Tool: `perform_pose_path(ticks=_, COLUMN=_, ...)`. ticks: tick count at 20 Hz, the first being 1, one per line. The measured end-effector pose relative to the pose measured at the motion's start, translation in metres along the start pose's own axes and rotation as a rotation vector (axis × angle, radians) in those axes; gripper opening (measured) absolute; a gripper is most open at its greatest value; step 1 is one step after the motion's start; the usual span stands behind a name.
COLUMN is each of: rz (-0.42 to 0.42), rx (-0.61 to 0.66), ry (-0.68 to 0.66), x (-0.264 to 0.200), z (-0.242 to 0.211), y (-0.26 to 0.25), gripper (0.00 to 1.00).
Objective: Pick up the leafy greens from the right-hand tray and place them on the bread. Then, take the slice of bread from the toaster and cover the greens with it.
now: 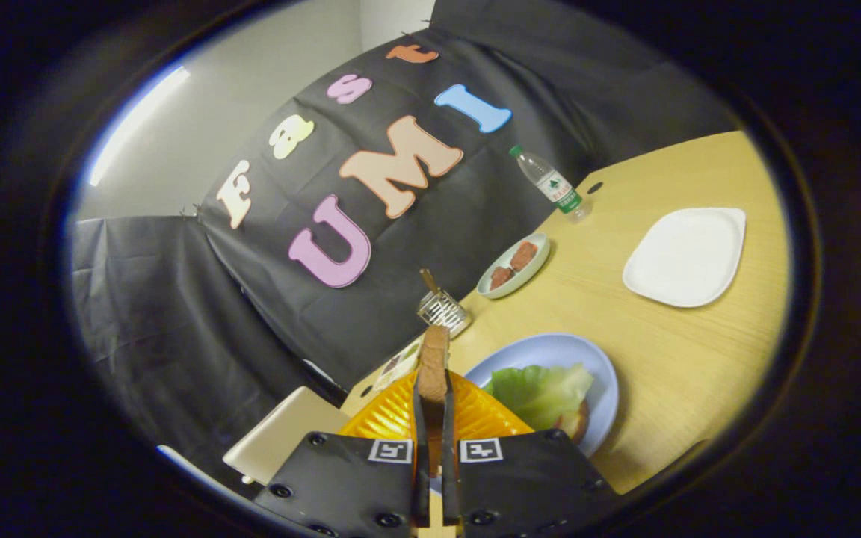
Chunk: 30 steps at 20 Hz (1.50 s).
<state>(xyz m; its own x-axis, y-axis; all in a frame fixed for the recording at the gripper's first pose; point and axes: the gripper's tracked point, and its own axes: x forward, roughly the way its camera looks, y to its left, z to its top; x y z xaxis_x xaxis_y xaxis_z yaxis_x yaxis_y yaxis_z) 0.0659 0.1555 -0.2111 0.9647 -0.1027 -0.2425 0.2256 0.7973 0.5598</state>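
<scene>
**Toast in the gripper, greens already on the bread**

The gripper is clamped on the slice of bread, its two fingers pressing the flat faces while the slice stands on edge between them at lower centre of the frame. The leafy greens already lie on the lower bread on the pale blue plate, just right of the fingers, so the first half of the task looks finished and the covering step is in hand. Directly behind the held slice sits an orange ribbed body, which I take to be the toaster; whether the slice has fully cleared it I cannot tell.

The next move, as I judge it, calls for carrying the slice right over the plate, turning it from upright to flat, and lowering it squarely onto the greens before the fingers part.

The slice is brown, with a rough, crumbly-looking crust at its top edge, thin and stiff enough to stand. The greens are pale, glossy and crinkled, draped loosely, likely to slide under a careless drop. The plate is smooth and round. Further up the light wood-grain bench lie a square white tray with rounded corners at upper right, a small oval dish holding two reddish-brown pieces, a clear plastic water bottle and a small wire rack
</scene>
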Motion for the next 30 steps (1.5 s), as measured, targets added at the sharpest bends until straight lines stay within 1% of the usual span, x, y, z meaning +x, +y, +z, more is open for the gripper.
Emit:
perform_pose_path(ticks=5, rz=-0.103, rx=-0.127, ry=0.019, x=0.005, z=-0.010, y=-0.030, gripper=0.09)
perform_pose_path(ticks=6, rz=-0.100, rx=-0.136, ry=0.020, x=0.002, z=-0.011, y=-0.029, gripper=0.09)
perform_pose_path(ticks=9, rz=-0.129, rx=-0.215, ry=0.029, x=0.001, z=-0.010, y=-0.033, gripper=0.09)
perform_pose_path(ticks=11, rz=-0.142, rx=-0.250, ry=0.041, x=0.000, z=-0.010, y=-0.035, gripper=0.14)
perform_pose_path(ticks=12, rz=-0.152, rx=-0.264, ry=0.053, x=-0.001, z=-0.011, y=-0.038, gripper=0.14)
perform_pose_path(ticks=13, rz=-0.160, rx=-0.270, ry=0.061, x=-0.002, z=-0.011, y=-0.040, gripper=0.23)
perform_pose_path(ticks=14, rz=-0.164, rx=-0.266, ry=0.069, x=-0.002, z=-0.012, y=-0.041, gripper=0.23)
perform_pose_path(ticks=19, rz=-0.213, rx=-0.329, ry=0.063, x=-0.010, z=-0.003, y=-0.055, gripper=0.62)
perform_pose_path(ticks=22, rz=-0.206, rx=-0.375, ry=0.042, x=-0.014, z=0.001, y=-0.051, gripper=0.84)
perform_pose_path(ticks=24, rz=-0.184, rx=-0.427, ry=-0.003, x=-0.018, z=0.012, y=-0.044, gripper=1.00)
perform_pose_path(ticks=30, rz=-0.086, rx=-0.586, ry=-0.123, x=-0.029, z=0.046, y=-0.018, gripper=1.00)
